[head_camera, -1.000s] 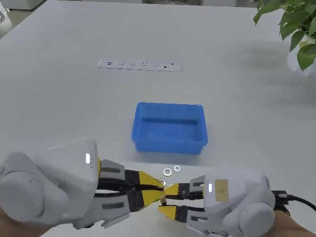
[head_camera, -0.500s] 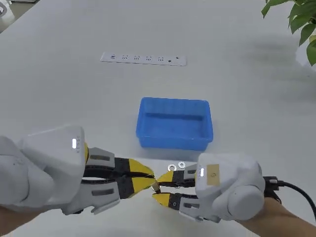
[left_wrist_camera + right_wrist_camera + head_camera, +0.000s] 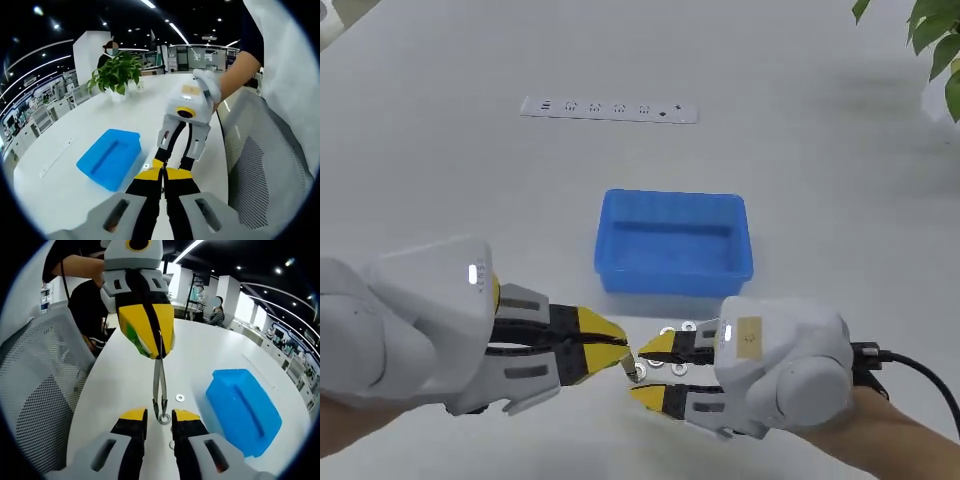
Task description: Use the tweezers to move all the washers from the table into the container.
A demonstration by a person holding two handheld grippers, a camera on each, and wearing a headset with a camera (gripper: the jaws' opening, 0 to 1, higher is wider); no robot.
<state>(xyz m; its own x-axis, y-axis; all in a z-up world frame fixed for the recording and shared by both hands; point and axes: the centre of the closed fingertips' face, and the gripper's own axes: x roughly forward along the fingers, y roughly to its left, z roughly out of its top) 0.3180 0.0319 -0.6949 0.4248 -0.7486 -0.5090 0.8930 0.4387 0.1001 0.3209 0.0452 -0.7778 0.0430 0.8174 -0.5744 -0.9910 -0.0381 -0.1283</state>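
The left gripper (image 3: 618, 351) (image 3: 162, 173) is shut on thin metal tweezers (image 3: 160, 374), which point toward the right gripper (image 3: 646, 372) (image 3: 160, 416). The tweezers' tips rest at a small silver washer (image 3: 164, 418) on the white table, between the right gripper's yellow jaws. Those jaws stand apart, holding nothing. A second washer (image 3: 180, 398) (image 3: 688, 326) lies just beyond, and another washer (image 3: 667, 332) sits beside it. The blue container (image 3: 673, 243) (image 3: 244, 410) (image 3: 109, 157) stands behind the washers, and I see nothing inside it.
A white power strip (image 3: 609, 109) lies far back on the table (image 3: 820, 150). A potted plant (image 3: 939, 40) sits at the back right corner. A grey mesh chair (image 3: 45, 405) (image 3: 260, 170) is at the near edge. People stand in the room behind.
The right gripper has slid forward and left, so its jaws now flank the tweezers' tips. The left gripper holds about the same place. The camera has tipped slightly.
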